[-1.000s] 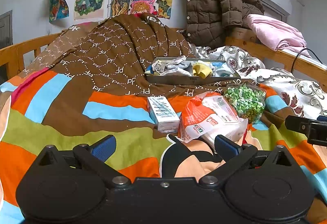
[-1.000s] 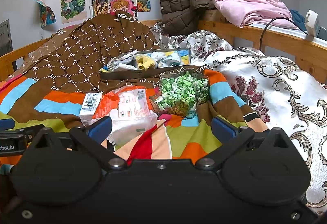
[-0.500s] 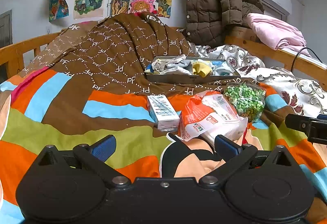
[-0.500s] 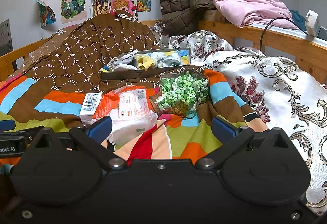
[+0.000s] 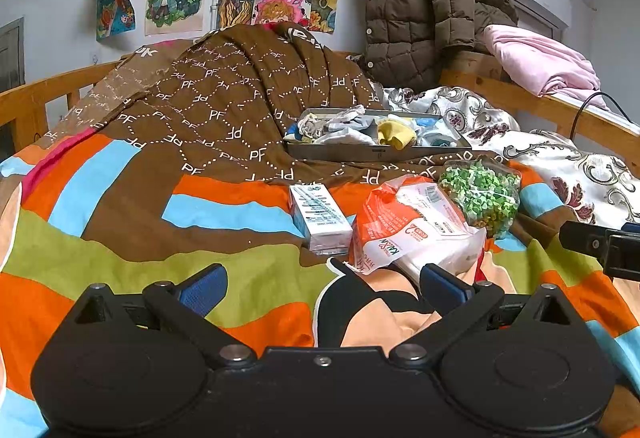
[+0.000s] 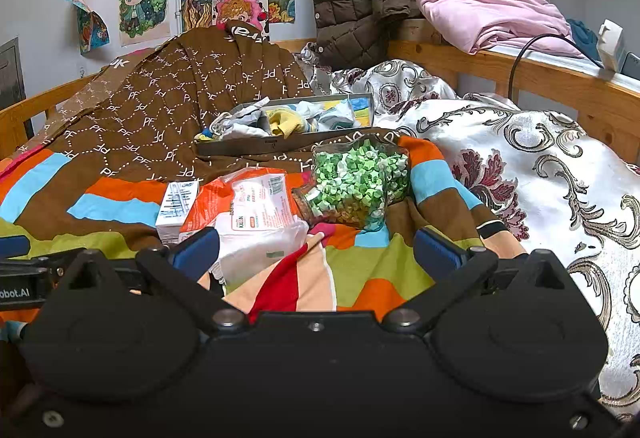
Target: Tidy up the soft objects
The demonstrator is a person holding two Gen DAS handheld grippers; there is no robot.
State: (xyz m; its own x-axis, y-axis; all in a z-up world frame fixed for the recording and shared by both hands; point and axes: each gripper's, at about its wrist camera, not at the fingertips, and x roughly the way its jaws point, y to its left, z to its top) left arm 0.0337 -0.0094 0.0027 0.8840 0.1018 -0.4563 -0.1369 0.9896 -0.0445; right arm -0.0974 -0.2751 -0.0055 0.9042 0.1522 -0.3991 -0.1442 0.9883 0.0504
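Even, bright indoor light; soft shadows; sharp focus throughout; strong fisheye bending at edges, dark corners.

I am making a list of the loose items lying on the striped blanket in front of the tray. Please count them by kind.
Small white carton: 1
Orange and white plastic pack: 1
Clear jar of green pieces: 1
Total: 3
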